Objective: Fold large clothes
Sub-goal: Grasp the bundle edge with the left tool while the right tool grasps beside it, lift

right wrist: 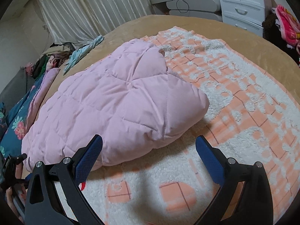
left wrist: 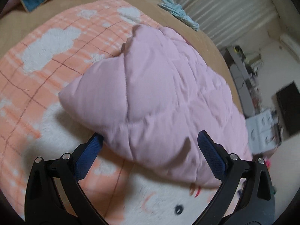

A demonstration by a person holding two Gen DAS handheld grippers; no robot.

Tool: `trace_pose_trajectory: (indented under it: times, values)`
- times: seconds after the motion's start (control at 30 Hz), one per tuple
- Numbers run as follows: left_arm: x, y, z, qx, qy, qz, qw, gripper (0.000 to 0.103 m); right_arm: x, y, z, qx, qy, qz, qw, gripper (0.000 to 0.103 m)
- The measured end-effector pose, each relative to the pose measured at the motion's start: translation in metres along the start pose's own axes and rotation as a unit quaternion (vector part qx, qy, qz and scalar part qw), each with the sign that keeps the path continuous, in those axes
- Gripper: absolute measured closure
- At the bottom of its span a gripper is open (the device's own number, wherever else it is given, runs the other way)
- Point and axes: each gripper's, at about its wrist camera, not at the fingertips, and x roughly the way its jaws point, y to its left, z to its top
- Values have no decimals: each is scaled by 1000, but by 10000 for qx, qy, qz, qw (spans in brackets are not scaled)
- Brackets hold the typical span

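A pink quilted padded garment lies folded into a thick bundle on an orange and white fleecy blanket. My left gripper is open, its blue pads on either side of the bundle's near edge, holding nothing. In the right wrist view the same pink garment lies ahead and to the left on the blanket. My right gripper is open and empty, just in front of the bundle's near corner.
The blanket lies on a tan bed cover. Loose clothes and a teal floral quilt lie along the left edge. White curtains, a white drawer unit and a grey desk stand beyond the bed.
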Motion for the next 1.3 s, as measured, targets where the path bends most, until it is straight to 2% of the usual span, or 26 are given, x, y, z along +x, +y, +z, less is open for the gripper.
trace_pose_trajectory:
  times: [0.1, 0.2, 0.47, 0.67, 0.97, 1.03, 1.13, 1.2, 1.3]
  values:
    - [11, 10, 8, -391, 46, 1, 9992, 9, 6, -1, 3, 57, 23, 22, 10000, 4]
    - [22, 17, 10, -528, 90, 24, 9986, 9, 15, -4, 5, 214, 118, 97, 9997, 4]
    - [33, 20, 6, -490, -33, -75, 9988, 8, 43, -17, 15, 801, 309, 380, 9956, 4]
    - [35, 19, 5, -369, -149, -78, 9992, 8, 70, -26, 23, 1408, 363, 595, 9876, 4]
    - [38, 17, 6, -263, -254, -77, 9993, 8, 92, -32, 31, 1565, 257, 801, 9841, 6]
    - [38, 17, 6, -251, -278, -76, 9993, 8, 93, -33, 32, 1562, 246, 886, 9834, 11]
    - [40, 16, 7, -247, -307, -87, 9992, 8, 95, -35, 33, 1617, 317, 1188, 9791, 29]
    - [41, 15, 8, -242, -330, -90, 9991, 8, 95, -36, 34, 1603, 342, 1379, 9768, 44]
    - [40, 13, 8, -171, -362, -83, 9992, 8, 90, -31, 38, 1319, 270, 1506, 9794, 57]
